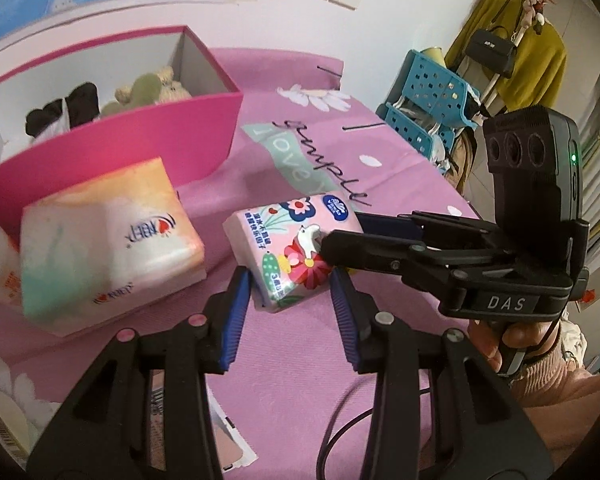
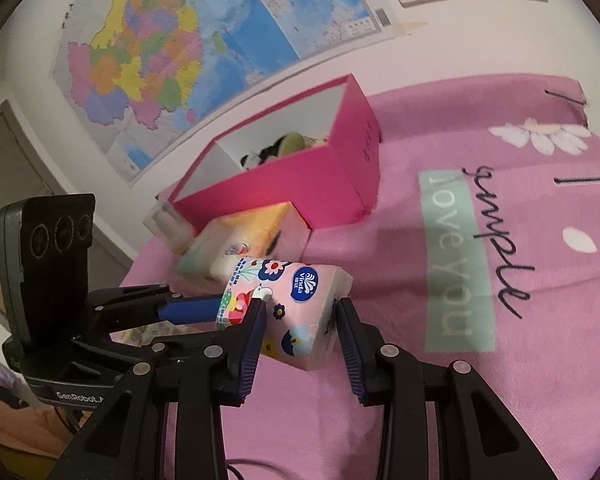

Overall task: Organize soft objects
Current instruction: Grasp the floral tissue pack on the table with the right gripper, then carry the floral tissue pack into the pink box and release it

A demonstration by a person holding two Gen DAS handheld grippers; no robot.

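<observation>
Together, both grippers pinch one floral tissue pack (image 1: 290, 248), lifted off the pink blanket (image 1: 300, 360). In the left wrist view the left gripper (image 1: 290, 300) has its blue pads against the pack's near end, jaws narrowed on it, while the right gripper (image 1: 364, 236) reaches in from 3 o'clock and clamps the pack's far right side; a hand (image 1: 508, 344) holds its grip at 4 o'clock. In the right wrist view the right gripper (image 2: 300, 332) squeezes the pack (image 2: 296, 304) between its pads, and the left gripper (image 2: 204, 308) comes in from 9 o'clock with one blue finger against the pack's left end.

A bigger pastel tissue pack (image 1: 104, 240) lies at 9 o'clock of the floral one, just beside a pink box (image 1: 148, 140) at 11 o'clock. The box holds a plush toy (image 1: 152, 88) and a black-and-white soft item (image 1: 64, 112). A map (image 2: 172, 40) hangs on the wall behind.
</observation>
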